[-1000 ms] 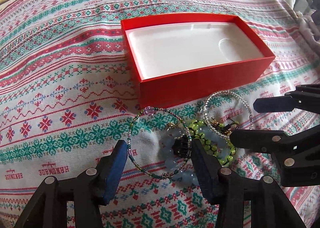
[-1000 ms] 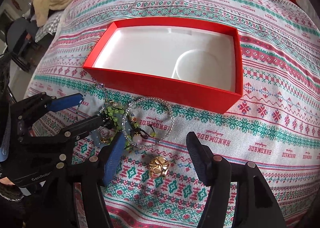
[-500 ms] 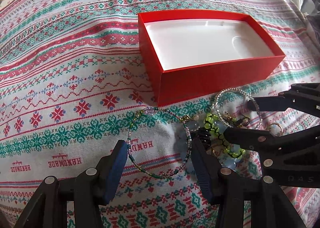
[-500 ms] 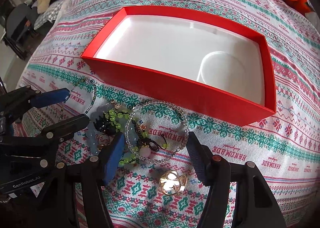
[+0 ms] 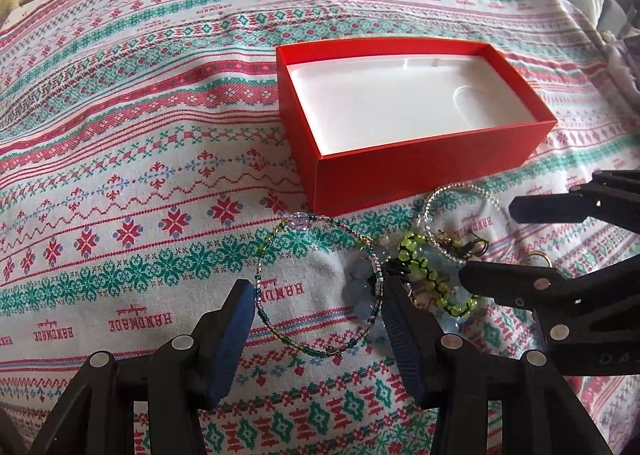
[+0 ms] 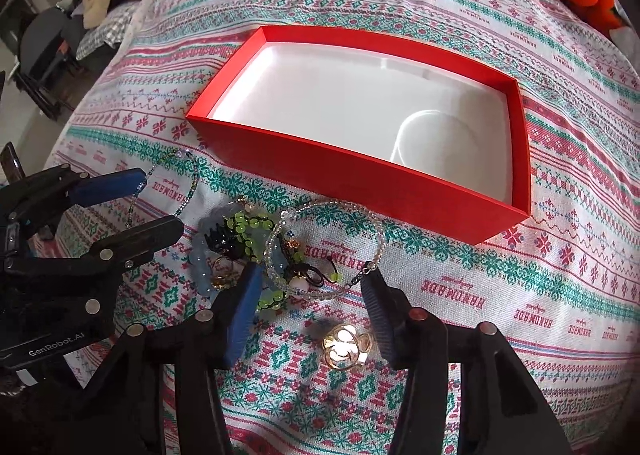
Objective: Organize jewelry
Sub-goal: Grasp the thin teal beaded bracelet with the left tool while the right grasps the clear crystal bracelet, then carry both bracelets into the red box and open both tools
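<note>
Pre-grasp: my left gripper (image 5: pixel 318 307) is wide around the beaded wire bracelet (image 5: pixel 316 279), my right gripper (image 6: pixel 312 291), jaws just reopened, brackets the clear bead bracelet (image 6: pixel 328 251), probably untouched; next close, lift into red box (image 6: pixel 400 191).

1. The red box (image 6: pixel 360 183) lies open on the patterned bedspread, with a white moulded liner and nothing in it.
2. A thin wire bangle (image 5: pixel 316 283) of green and clear beads lies flat just in front of the box's left corner.
3. A clear beaded bracelet (image 6: pixel 324 251) lies flat in front of the box's long wall.
4. A tangle of green beads (image 6: pixel 244 229), pale blue beads and black cord lies between the two.
5. A gold openwork ring (image 6: pixel 346 343) lies further from the box.
</note>
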Tool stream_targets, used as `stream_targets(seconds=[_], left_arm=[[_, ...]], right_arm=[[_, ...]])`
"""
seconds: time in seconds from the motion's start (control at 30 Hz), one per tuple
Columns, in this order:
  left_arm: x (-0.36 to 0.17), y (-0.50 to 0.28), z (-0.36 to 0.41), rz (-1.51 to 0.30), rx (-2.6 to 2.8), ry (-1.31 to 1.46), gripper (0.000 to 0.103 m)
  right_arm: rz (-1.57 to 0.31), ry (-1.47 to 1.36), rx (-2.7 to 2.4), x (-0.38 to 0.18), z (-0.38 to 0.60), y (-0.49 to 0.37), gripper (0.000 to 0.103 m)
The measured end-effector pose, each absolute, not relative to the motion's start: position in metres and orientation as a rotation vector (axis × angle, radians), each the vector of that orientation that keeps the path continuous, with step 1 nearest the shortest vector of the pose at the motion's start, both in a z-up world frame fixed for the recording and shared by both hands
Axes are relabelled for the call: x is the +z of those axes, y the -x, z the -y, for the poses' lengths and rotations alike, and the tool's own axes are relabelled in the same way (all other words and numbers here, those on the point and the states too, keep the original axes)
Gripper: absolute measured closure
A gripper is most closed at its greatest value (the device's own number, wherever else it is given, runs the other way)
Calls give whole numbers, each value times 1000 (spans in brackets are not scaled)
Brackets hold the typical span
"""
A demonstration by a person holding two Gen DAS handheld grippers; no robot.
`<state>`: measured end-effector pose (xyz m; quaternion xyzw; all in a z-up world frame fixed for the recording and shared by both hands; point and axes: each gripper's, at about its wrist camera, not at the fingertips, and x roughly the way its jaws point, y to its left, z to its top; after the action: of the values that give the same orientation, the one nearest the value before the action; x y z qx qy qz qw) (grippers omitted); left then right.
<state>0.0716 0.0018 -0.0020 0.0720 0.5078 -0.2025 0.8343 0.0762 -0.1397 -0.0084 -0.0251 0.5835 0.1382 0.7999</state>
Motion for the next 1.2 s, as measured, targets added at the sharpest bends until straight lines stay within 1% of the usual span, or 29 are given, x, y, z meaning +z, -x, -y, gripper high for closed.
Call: stream_targets(seconds=[0.07, 0.1, 0.43, 0.47, 0.53, 0.57, 0.6, 0.73, 1.0, 1.2], left_arm=[[-2, -72, -2, -1077, -430, -153, 48], [-3, -72, -2, -1079, -429, -153, 48], [-7, -74, -4, -1100, -425, -141, 48], [-6, -73, -4, -1101, -425, -141, 48], [-6, -73, -6, -1101, -422, -140, 48], [-6, -72, -7, -1100, -420, -138, 48], [-5, -72, -7, -1100, -419, -136, 48], [-1, -70, -9, -1091, -419, -137, 48], [6, -65, -7, -1069, -423, -147, 48], [23, -67, -4, -1020, -440, -138, 48]], right_arm=[[-1232, 53, 287, -5, 141, -74, 24], [-1225, 56, 286, -4, 141, -74, 22], [-1250, 117, 285, -31, 127, -92, 22], [-1243, 122, 281, -31, 126, -93, 24], [-1237, 124, 285, -28, 125, -95, 32], [-1235, 121, 289, -27, 125, -95, 37], [-1234, 119, 292, -27, 125, -95, 41], [-1230, 118, 303, -24, 125, -91, 47], [-1198, 96, 320, -8, 131, -79, 48], [-1143, 73, 308, 16, 142, -74, 48]])
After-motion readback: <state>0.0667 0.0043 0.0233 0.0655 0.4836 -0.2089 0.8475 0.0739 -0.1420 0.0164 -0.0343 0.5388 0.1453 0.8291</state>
